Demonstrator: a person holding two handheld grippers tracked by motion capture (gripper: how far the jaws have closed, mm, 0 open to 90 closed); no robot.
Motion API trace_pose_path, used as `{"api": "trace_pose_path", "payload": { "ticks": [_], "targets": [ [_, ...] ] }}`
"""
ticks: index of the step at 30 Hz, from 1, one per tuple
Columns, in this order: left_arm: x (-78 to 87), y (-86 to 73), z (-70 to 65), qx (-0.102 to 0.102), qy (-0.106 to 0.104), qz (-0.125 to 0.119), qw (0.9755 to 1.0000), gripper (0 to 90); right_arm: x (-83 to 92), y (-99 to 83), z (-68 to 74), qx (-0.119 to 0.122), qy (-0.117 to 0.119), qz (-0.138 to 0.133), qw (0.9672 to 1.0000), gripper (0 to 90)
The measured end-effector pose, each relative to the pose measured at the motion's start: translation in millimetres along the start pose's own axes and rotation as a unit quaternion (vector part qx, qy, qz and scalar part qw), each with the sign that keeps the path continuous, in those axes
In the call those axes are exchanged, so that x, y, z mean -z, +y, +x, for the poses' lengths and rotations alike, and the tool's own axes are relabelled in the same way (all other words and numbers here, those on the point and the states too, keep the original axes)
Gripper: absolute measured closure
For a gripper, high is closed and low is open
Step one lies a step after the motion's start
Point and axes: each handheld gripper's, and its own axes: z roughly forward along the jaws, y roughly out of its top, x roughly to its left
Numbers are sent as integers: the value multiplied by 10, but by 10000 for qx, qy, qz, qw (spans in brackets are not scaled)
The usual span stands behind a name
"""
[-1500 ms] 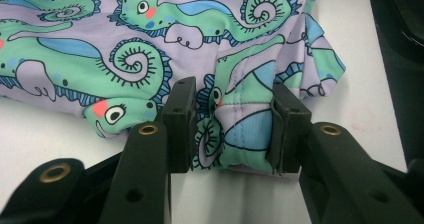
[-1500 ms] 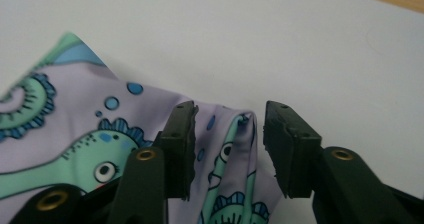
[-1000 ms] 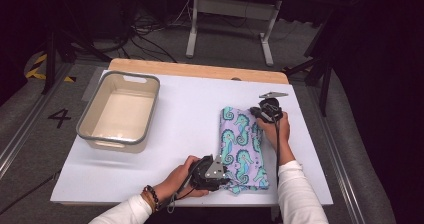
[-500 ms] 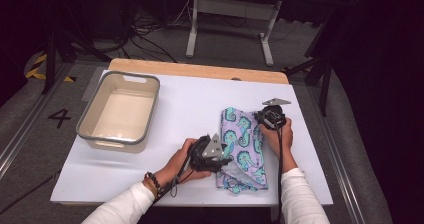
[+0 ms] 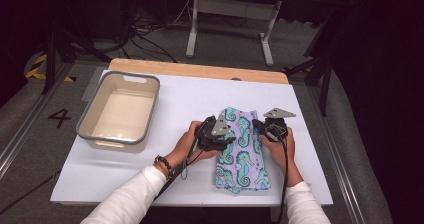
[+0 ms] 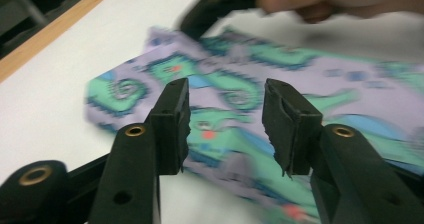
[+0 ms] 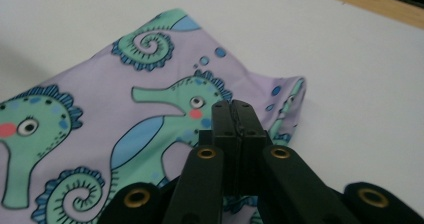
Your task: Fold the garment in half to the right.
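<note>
A grey bin [image 5: 119, 113] sits at the left of the white tabletop [image 5: 190, 96], its pale inside bare. The seahorse-print cloth [image 5: 241, 151] lies folded right of the bin, near the front edge. Both forearms reach in from the bottom, 1 hand on each side of the cloth. The left claw [image 6: 226, 115] hangs over the cloth with its jaws partly apart, having just narrowed, nothing pinched. The right claw [image 7: 233, 115] is closed at the cloth's edge; a pinched fold cannot be made out.
</note>
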Motion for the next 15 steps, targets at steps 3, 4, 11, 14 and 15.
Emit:
{"api": "trace_pose_path", "payload": {
  "ticks": [3,4,11,14,15],
  "targets": [
    [-195,-41,170,247,103,92,9996,607,-47,-64,55,87,19,120,9999,890],
    [-252,-53,223,380,118,83,9992,610,-63,-82,75,112,33,156,9998,890],
    [-517,-90,329,458,503,510,9964,590,-71,-168,92,150,-153,184,9996,876],
    [-535,-104,336,475,509,617,9957,590,-57,-194,59,47,-219,147,9996,880],
    [-533,-107,336,516,523,631,9953,586,-54,-200,52,22,-245,133,9996,887]
  ]
}}
